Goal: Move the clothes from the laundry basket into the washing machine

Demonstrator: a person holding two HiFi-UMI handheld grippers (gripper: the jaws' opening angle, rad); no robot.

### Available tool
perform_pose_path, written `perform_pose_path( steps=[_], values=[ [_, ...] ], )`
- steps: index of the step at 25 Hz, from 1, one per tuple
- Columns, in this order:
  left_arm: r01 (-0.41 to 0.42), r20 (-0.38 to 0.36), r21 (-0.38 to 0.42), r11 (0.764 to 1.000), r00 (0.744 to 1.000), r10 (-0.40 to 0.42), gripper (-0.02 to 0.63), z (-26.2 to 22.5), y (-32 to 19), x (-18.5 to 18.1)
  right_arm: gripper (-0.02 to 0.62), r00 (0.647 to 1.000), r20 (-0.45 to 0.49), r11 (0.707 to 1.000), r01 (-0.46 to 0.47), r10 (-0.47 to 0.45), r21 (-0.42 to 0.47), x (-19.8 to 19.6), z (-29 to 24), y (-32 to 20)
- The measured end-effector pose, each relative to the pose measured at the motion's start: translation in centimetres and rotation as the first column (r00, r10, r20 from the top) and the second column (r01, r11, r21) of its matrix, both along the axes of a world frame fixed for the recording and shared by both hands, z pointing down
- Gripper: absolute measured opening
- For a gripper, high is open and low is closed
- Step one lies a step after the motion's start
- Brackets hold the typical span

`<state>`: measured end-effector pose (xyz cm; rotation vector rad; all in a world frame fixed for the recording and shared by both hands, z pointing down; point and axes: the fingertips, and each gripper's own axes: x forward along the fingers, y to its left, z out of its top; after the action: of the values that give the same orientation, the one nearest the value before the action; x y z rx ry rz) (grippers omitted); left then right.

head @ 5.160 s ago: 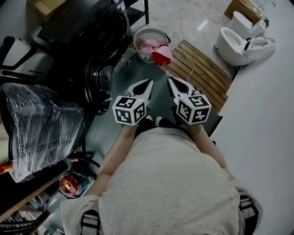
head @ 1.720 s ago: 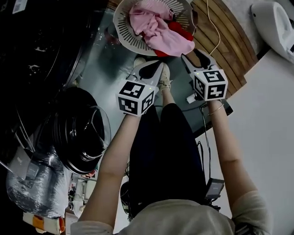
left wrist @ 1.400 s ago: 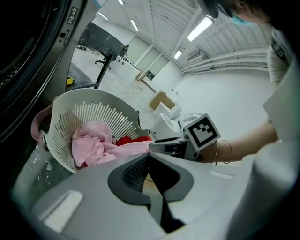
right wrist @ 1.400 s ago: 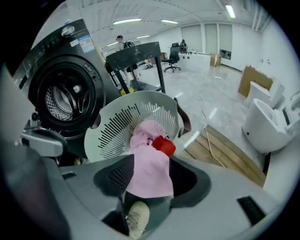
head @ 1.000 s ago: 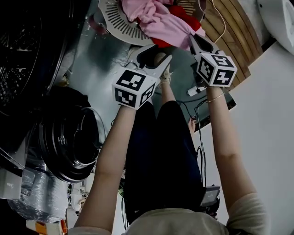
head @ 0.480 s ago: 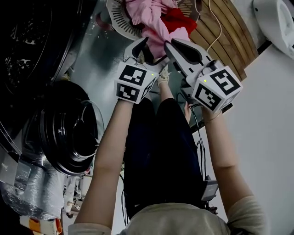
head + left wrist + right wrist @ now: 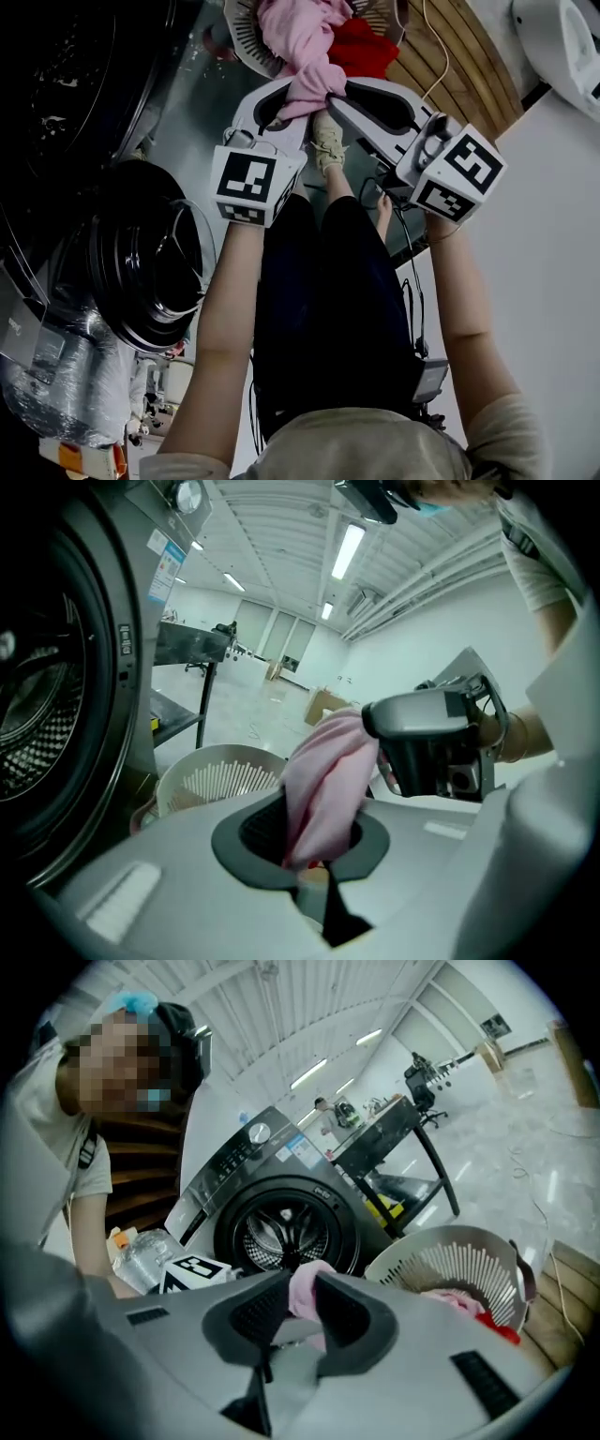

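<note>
1. Both hand-held grippers pinch one piece of clothing. The left hand-held gripper (image 7: 292, 92) grips a bunched fold of the pink garment (image 7: 305, 47); its jaws have just been closing, and the cloth fills the gap between its pads.
2. The right hand-held gripper (image 7: 339, 92), just beside it with its tips nearly meeting the left one's, is pressed together on another fold of the same garment.
3. From the two grips the pink garment runs away from the person, and its far part lies in the laundry basket (image 7: 242, 33).
4. To do this lift well:
   - Keep both pinches firm and the two hands close together, so the cloth does not sag between them.
   - Raise it until the trailing end comes clear of the basket rim.
   - Only then carry it across to the drum on the person's left.
   - Watch that it does not drag the red garment (image 7: 361, 52) out with it.
5. The basket is white and slotted, and stands on the floor beside a wooden slatted platform (image 7: 455, 66). It holds the rest of the pink garment with the red one against it. What lies beneath them cannot be seen.
6. Farther off, the washing machine (image 7: 234, 1176) has its round door (image 7: 150, 272) swung open. Its drum (image 7: 281, 1232) looks empty in the right gripper view, though it is small and dim there, so that is a guess.
</note>
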<state>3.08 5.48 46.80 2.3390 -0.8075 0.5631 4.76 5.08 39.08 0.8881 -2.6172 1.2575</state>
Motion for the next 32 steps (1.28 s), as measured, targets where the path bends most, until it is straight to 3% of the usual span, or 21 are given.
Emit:
perform_pose_path(
  steps=[3,9,11,14,16,19,24,27,30,32],
  values=[
    [0.063,0.023,-0.026,0.998,0.998,-0.062,0.032,-0.1,0.6,-2.6,0.15,0.997,-0.019,0.997,0.074,-0.075,-0.016,-1.1,1.3,0.2],
    [0.18,0.104,-0.067,0.981,0.98,-0.172,0.032,-0.1,1.5,-8.4,0.202,0.97,0.051,0.97,0.239,-0.237,-0.046,-4.3,4.0,-0.1],
    [0.238,0.114,-0.096,0.966,0.967,-0.227,0.033,0.4,1.5,-10.6,0.202,0.967,0.008,0.965,0.255,-0.255,-0.053,-4.7,5.9,-1.0],
    [0.291,0.122,-0.117,0.95,0.953,-0.277,0.032,0.6,1.4,-13.1,0.202,0.952,-0.172,0.967,0.243,-0.253,-0.078,-4.3,11.0,-2.7],
    [0.302,0.135,-0.112,0.947,0.948,-0.287,0.034,0.7,1.1,-14.0,0.202,0.909,-0.316,0.962,0.252,-0.273,-0.107,-4.0,15.3,-3.6],
    [0.331,0.154,-0.111,0.937,0.937,-0.313,0.034,1.2,0.4,-15.0,0.212,0.811,-0.484,0.945,0.277,-0.328,-0.176,-3.6,22.5,-4.6],
    [0.358,0.147,-0.118,0.926,0.929,-0.341,0.034,1.2,-0.5,-15.9,0.25,0.656,-0.626,0.905,0.261,-0.421,-0.336,-1.4,32.1,-5.6],
    [0.36,0.134,-0.107,0.927,0.929,-0.346,0.034,0.8,-1.0,-16.0,0.25,0.631,-0.652,0.897,0.182,-0.42,-0.402,0.2,35.1,-5.9],
    [0.366,0.14,-0.097,0.926,0.926,-0.352,0.034,1.0,-1.0,-16.1,0.25,0.648,-0.642,0.889,0.127,-0.41,-0.44,0.5,36.6,-5.7],
    [0.37,0.145,-0.101,0.924,0.924,-0.354,0.034,1.6,-1.0,-16.1,0.107,0.664,-0.642,0.898,0.102,-0.382,-0.429,0.5,36.6,-6.1]
  ],
)
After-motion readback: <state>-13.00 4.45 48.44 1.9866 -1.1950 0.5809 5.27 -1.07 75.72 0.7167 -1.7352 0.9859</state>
